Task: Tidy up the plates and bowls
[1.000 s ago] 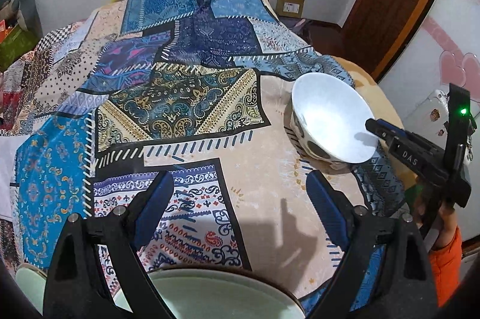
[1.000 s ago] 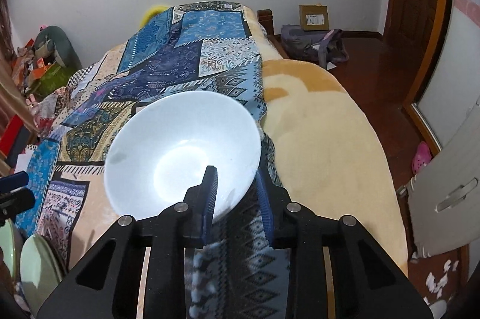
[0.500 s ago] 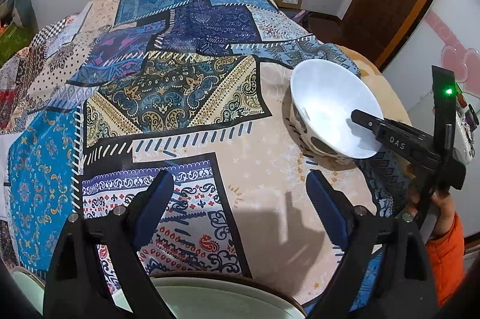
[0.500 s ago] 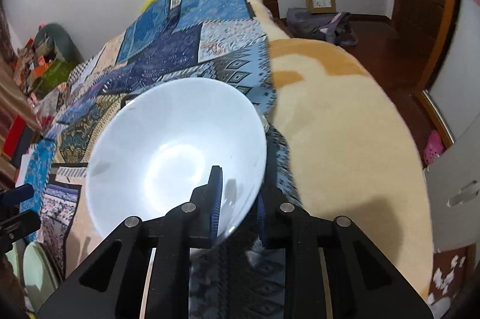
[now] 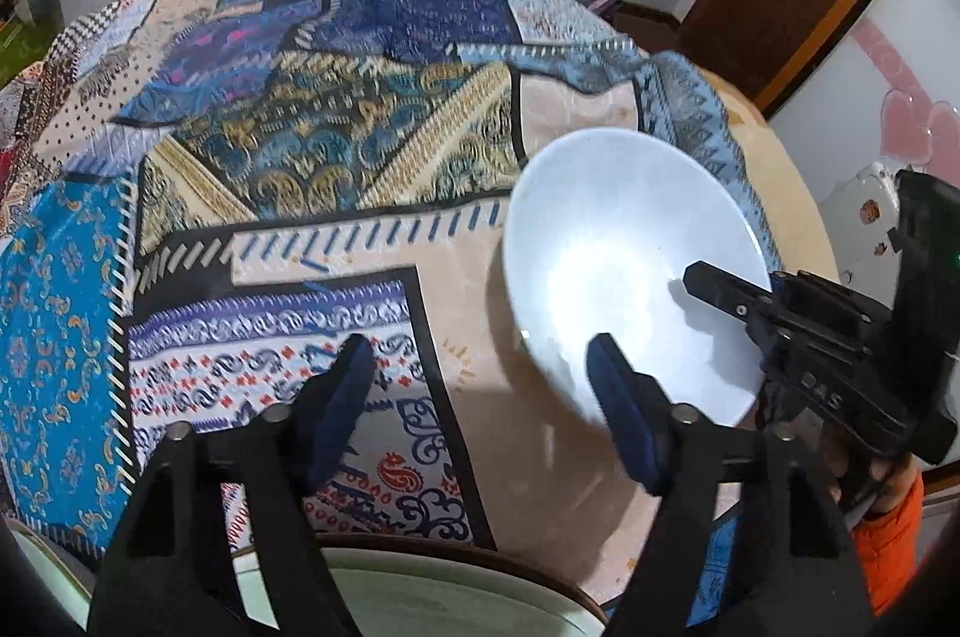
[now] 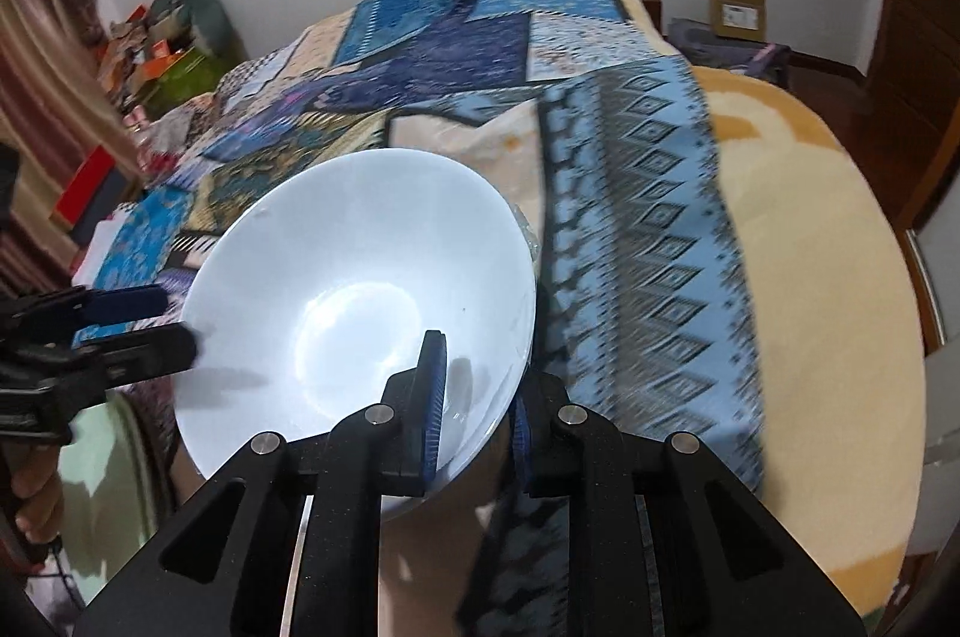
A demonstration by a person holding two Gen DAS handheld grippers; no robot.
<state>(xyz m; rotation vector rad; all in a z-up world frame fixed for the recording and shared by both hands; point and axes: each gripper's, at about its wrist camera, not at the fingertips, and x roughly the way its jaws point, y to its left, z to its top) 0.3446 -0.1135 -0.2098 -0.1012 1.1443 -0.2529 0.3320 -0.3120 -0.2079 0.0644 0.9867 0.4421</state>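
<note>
A white bowl is tilted and held above the patterned bedspread. My right gripper is shut on its near rim, one finger inside and one outside. In the left wrist view the same bowl hangs at the right with the right gripper clamped on its far edge. My left gripper is open and empty, its right finger just in front of the bowl's lower rim. A pale green plate lies right below the left gripper.
The patchwork bedspread covers the bed, with a cream blanket on its right side. Another green plate edge shows at the lower left. Clutter lines the left wall. A cardboard box and wooden door stand at the right.
The right gripper has lifted the bowl off the bedspread and carried it left toward the left gripper and green plate. The left gripper's jaws have narrowed somewhat but stay open.
</note>
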